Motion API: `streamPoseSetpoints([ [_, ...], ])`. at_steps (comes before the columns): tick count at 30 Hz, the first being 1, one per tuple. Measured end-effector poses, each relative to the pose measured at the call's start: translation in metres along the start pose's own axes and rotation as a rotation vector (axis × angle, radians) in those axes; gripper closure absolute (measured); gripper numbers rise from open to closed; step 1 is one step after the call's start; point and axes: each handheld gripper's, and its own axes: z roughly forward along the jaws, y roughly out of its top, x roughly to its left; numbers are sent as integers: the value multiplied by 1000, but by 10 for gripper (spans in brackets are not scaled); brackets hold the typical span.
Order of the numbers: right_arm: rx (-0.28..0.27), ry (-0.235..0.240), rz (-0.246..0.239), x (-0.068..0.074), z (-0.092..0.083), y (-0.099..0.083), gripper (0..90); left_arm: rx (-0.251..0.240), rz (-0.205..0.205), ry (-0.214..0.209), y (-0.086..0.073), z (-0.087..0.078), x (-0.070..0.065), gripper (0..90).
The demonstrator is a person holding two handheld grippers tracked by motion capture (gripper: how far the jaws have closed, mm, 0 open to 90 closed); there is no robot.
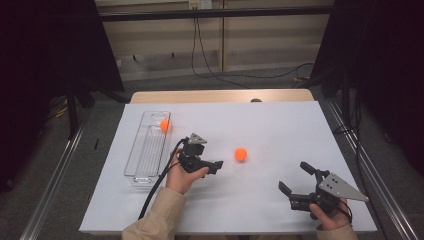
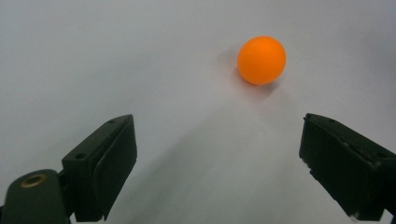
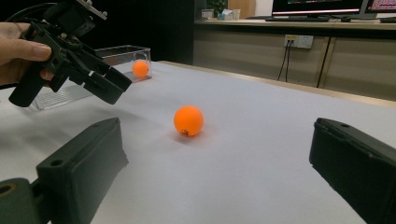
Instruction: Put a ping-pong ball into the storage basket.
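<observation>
The left gripper [image 1: 216,165] hangs just above the white table [image 1: 280,125], jaws spread wide with nothing between them, aimed at an orange ball [image 1: 241,154] lying loose near mid-table, just beyond its tips. The right gripper [image 1: 295,181] sits low at the near right, jaws equally agape and empty. A second orange ball [image 1: 165,125] rests inside the clear tray [image 1: 145,150] at the left. In the right gripper view, the near ball bears a dark mark, too small to read.
</observation>
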Motion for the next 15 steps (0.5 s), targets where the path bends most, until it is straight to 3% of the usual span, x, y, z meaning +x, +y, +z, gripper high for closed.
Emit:
streamPoseSetpoints([
  [15, 4, 1, 0, 0, 1, -1, 25, -4, 7, -9, 2, 4, -4, 112],
])
